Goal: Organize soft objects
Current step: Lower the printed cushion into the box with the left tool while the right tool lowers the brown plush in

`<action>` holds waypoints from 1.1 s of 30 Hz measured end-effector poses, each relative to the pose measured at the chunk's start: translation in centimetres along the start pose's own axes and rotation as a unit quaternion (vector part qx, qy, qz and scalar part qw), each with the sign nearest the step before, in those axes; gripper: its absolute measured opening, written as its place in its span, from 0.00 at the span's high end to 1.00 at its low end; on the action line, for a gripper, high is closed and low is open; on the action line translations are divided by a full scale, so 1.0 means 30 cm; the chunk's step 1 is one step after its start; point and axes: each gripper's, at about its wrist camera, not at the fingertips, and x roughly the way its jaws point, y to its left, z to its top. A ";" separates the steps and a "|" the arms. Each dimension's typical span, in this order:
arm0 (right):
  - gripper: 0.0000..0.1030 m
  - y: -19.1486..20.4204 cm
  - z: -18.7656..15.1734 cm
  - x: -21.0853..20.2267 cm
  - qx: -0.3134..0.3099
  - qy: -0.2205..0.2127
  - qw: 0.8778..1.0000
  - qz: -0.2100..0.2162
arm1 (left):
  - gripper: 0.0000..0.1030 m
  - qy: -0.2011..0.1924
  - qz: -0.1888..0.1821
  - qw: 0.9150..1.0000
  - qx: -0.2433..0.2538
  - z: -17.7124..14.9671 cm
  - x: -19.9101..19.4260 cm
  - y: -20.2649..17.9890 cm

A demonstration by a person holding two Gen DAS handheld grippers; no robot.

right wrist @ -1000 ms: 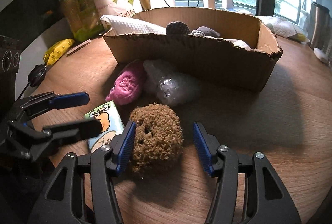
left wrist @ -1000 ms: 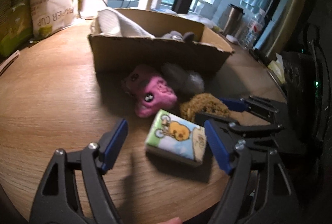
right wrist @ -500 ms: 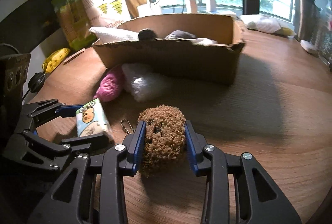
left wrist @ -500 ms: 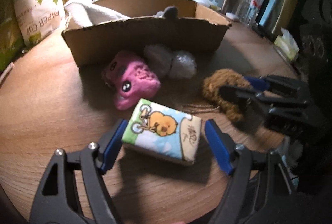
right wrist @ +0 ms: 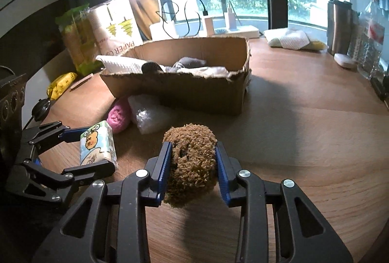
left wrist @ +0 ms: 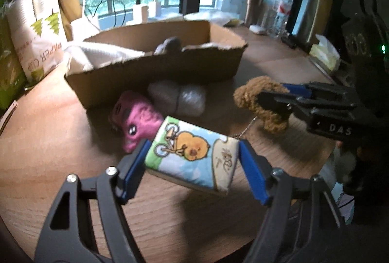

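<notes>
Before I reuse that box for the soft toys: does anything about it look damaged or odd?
Yes. The cardboard box has no flaps, and its near rim is ragged and torn, worst at the right corner. A white cloth hangs over its left end. It stands upright.

- In my two jaws: one tissue pack, one brown plush.
- On the table: one pink plush, one bubble-wrap bundle, one cardboard box.
</notes>
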 end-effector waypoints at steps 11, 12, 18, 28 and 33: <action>0.64 -0.009 0.093 -0.081 -0.002 -0.044 0.999 0.008 | 0.28 -0.073 0.002 0.997 -0.018 0.124 -0.089 0.026; 0.64 -0.011 0.103 -0.086 -0.002 -0.048 0.999 0.008 | 0.28 -0.078 0.000 0.997 -0.020 0.138 -0.093 0.028; 0.64 -0.014 0.152 -0.093 -0.004 -0.062 0.998 0.011 | 0.28 -0.101 -0.007 0.995 -0.026 0.193 -0.116 0.046; 0.64 -0.024 0.251 -0.107 -0.007 -0.093 0.996 0.011 | 0.28 -0.131 0.004 0.991 -0.034 0.274 -0.132 0.093; 0.64 -0.033 0.298 -0.098 -0.012 -0.102 0.995 0.011 | 0.28 -0.140 0.007 0.989 -0.039 0.316 -0.120 0.129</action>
